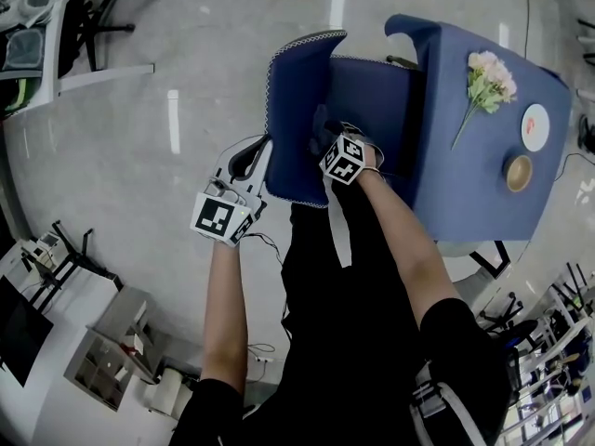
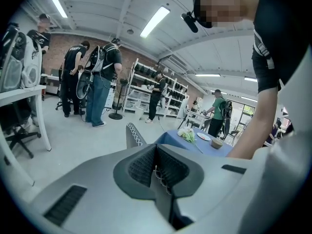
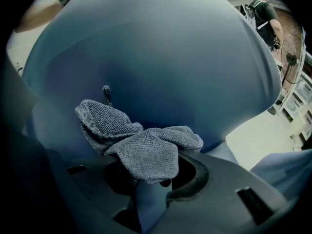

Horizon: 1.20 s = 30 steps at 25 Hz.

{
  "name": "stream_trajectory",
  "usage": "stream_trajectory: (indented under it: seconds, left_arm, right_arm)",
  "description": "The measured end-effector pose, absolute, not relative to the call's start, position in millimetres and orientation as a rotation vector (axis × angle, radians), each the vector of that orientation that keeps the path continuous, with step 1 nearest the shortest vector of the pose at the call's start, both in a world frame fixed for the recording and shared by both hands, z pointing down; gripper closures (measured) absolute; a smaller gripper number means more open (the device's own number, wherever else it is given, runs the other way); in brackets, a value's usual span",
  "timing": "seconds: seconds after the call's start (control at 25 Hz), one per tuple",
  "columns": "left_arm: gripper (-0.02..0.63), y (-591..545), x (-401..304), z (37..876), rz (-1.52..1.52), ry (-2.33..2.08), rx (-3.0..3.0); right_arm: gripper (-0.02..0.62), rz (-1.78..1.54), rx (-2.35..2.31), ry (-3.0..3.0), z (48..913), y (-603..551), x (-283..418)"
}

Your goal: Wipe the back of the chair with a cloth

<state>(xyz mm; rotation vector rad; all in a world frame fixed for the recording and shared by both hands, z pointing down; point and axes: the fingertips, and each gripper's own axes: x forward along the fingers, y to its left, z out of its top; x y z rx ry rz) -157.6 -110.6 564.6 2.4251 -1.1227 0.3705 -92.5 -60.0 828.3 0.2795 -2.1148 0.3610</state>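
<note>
Cloth (image 3: 141, 147) coarse looped weave, matt; chair back (image 3: 161, 57) smooth fabric upholstery, matt; floor (image 1: 186, 91) glossy, polished.

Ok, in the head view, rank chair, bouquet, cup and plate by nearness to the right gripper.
1. Blue chair, right beneath the right gripper.
2. Flower bouquet, on the table, upper right.
3. Brown cup and white plate, farther right: too close to call.

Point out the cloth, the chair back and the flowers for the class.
cloth (image 3: 141, 150): right gripper view, middle of its bunched folds.
chair back (image 1: 293, 110): head view, its blue padded face.
flowers (image 1: 491, 74): head view, the pale pink blooms.
</note>
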Motion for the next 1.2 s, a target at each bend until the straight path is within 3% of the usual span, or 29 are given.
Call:
stream_trajectory:
  seconds: [1.2]
  left_arm:
    - [0.583,-116,-158,557,0.388,-1.126,2.385]
  right_arm:
    - [0.457,0.066,0.162,-2.269,683,-105,-126]
